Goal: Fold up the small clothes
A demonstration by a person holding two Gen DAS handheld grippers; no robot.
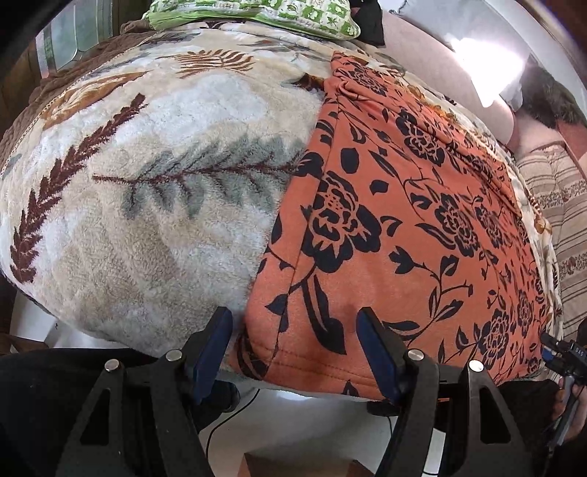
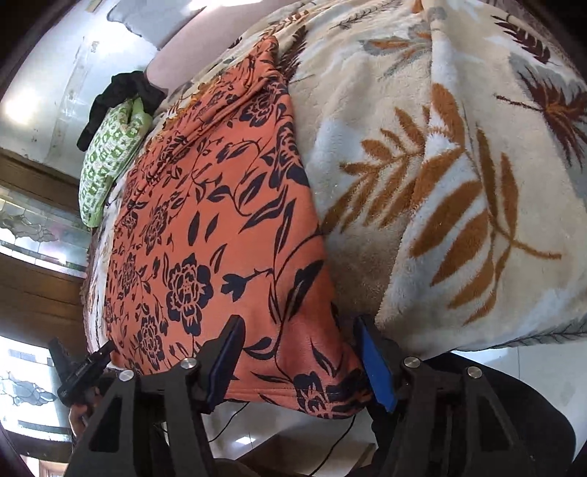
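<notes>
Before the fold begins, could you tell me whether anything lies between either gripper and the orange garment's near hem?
Nothing visible does. The left gripper and right gripper each straddle a near corner of the garment, jaws open, on the blanket.

Garment (image 1: pixel 403 220) spread flat on the blanket (image 1: pixel 146 183) covering the bed; pillow (image 1: pixel 256 13) at the far end, beyond both.

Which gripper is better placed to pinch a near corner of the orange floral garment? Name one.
Right. The right gripper straddles the orange floral garment's near corner; the left gripper spans its hem partly over the fleece blanket.
</notes>
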